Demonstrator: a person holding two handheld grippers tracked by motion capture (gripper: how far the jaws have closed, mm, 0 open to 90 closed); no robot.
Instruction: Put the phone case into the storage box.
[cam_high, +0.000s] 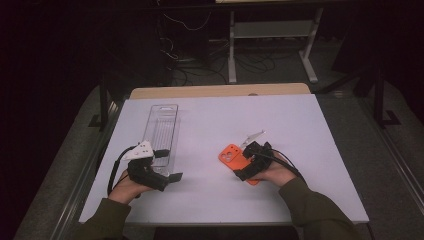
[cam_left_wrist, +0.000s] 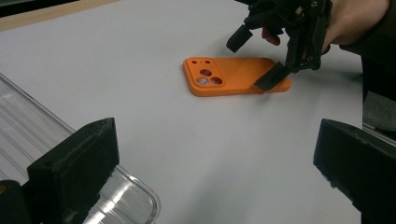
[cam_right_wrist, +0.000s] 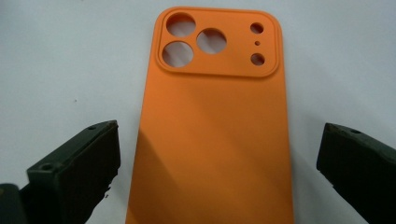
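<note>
We straddle the flat orange phone case (cam_right_wrist: 212, 126) with our right gripper (cam_right_wrist: 217, 163) wide open, empty, to pinch its sides, while our left gripper (cam_left_wrist: 215, 172) waits open by the clear tray (cam_high: 162, 131).

Bright orange all over, that phone case (cam_right_wrist: 215, 126), one flat shade with no pattern, round camera holes letting the white table (cam_high: 215, 195) show through. Black jaws on the right gripper (cam_left_wrist: 261, 58) and black again on the left gripper (cam_high: 167, 172), which carries a pale grey plate. The tray (cam_high: 162, 127) is clear plastic with fine ribbed lines, and both sleeves are olive green.
</note>
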